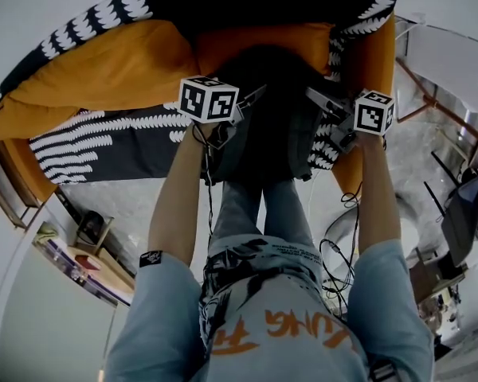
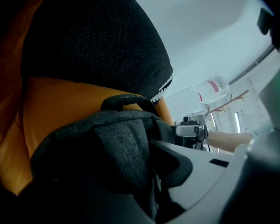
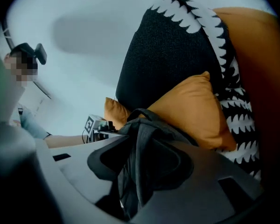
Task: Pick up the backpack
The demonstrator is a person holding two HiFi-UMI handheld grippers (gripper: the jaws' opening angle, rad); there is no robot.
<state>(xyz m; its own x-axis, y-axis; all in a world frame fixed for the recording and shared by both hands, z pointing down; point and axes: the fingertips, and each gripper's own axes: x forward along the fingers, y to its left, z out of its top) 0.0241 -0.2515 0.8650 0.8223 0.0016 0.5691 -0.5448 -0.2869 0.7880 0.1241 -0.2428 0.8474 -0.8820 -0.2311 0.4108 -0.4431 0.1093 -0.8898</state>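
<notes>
Backpack (image 1: 267, 126), dark grey. It stands against an orange cushion (image 1: 103, 70) on a sofa (image 1: 95, 146) covered in black-and-white pattern. It sits between the two grippers, directly ahead of both sets of fingers.

Left gripper (image 1: 251, 102): in its own view (image 2: 144, 181) the fingers (image 2: 200, 171) are closed on the pack's grey weave (image 2: 112, 143). The cloth fills the whole gap between them and bulges past the tips. The carry handle (image 2: 126, 101) loops up just beyond the fingertips, free of them. A black textured cushion (image 2: 98, 36) rises behind and above.

Right gripper (image 1: 323, 106): in its own view (image 3: 140, 167) the fingers (image 3: 74, 171) are pinched on a folded ridge of backpack fabric (image 3: 142, 139). The fold is pressed from both sides and stands up out of the gap. The orange cushion (image 3: 196, 106) lies just beyond the tips, to their right. The black cushion with white toothed edging (image 3: 172, 50) is farther behind.

Each gripper shows in the other's view, across the pack from the fingertips, with a bare forearm behind.

Head view: both arms are extended and the marker cubes flank the pack's upper part.
</notes>
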